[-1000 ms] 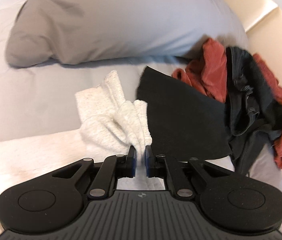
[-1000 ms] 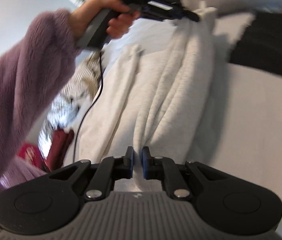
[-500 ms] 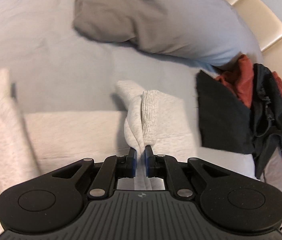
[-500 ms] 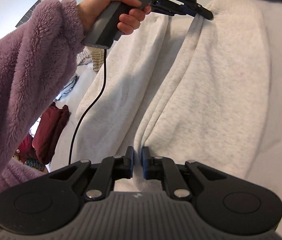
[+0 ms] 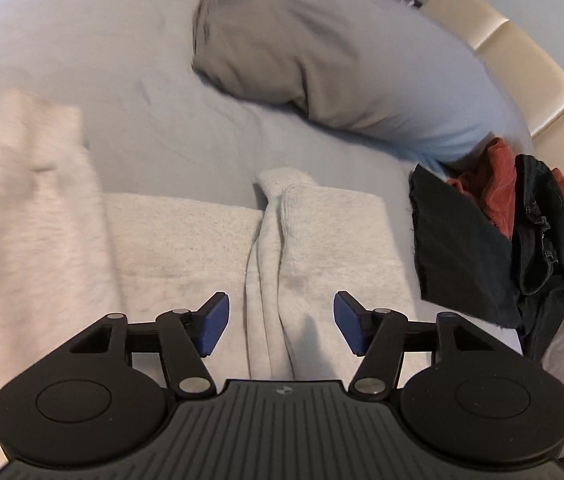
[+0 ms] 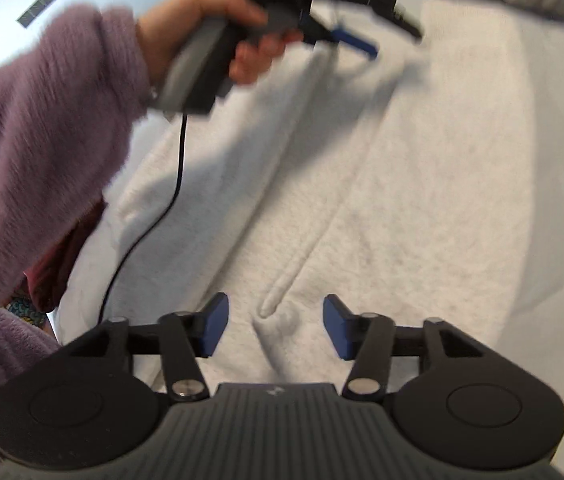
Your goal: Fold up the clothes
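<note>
In the left wrist view, one pale cream-white fleecy garment [image 5: 186, 240] lies spread on the bed, whose light grey sheet [image 5: 82, 60] covers the whole mattress. At the far left a blurred fold of the same cloth rises toward the camera; it may be a sleeve, but the blur hides its shape. The left gripper [image 5: 280, 326] hangs over the garment with its jaws opening, the two blue pads [image 5: 214, 330] standing wide on either side of a raised ridge of cloth that neither pad touches. Beyond it lies one large grey pillow [image 5: 321, 52]. Further right sit one flat black cloth [image 5: 457, 252], one rust-red garment [image 5: 497, 188] and one black strapped garment [image 5: 541, 232], heaped together against the cream padded headboard [image 5: 521, 60].

In the right wrist view, at the left, one fuzzy mauve sleeve [image 6: 50, 128] ends in a hand [image 6: 210, 28] that grips the grey handle of the left gripper, from which one black cable [image 6: 178, 168] trails down over the cloth. Low at the left edge is a dark red item [image 6: 54, 280], too cut off to name. The right gripper [image 6: 276, 330] is poised over the same pale garment with its jaws opening and wide apart; a small pucker of fleece stands between them, clear of both pads.
</note>
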### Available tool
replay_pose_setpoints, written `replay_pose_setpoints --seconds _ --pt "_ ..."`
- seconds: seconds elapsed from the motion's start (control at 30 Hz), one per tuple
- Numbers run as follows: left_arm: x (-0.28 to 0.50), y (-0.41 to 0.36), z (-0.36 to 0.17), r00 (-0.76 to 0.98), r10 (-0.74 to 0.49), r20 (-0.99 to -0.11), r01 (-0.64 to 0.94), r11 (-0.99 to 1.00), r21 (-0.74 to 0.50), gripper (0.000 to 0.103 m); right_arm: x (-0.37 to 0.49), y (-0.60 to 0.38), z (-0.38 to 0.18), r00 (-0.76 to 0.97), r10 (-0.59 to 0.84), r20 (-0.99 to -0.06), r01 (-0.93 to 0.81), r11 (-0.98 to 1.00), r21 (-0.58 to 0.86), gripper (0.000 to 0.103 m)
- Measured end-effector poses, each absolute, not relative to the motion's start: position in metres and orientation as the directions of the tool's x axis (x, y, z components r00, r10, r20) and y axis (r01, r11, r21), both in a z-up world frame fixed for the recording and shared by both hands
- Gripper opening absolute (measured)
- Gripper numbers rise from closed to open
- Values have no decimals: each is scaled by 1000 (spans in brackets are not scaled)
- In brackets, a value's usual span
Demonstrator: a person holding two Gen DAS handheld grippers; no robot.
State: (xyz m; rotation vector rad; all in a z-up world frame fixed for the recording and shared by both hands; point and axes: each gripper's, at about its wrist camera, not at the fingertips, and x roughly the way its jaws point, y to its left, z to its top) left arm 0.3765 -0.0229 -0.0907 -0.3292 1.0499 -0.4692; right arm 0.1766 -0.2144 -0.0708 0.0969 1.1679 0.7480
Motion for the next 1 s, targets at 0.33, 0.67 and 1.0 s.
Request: replay_pose_setpoints --seconds 0.33,0.67,1.0 --pt "249 -31 -62 359 -470 -806 245 881 -405 56 104 -236 -44 324 327 -888 -426 888 172 56" --pt "149 -34 -99 310 -481 -820 121 876 -467 64 33 -227 -71 375 158 -914 -321 946 32 36" --pt "145 -42 -121 303 -507 -807 151 862 -485 13 -5 -197 -88 439 30 -898 -458 867 -195 13"
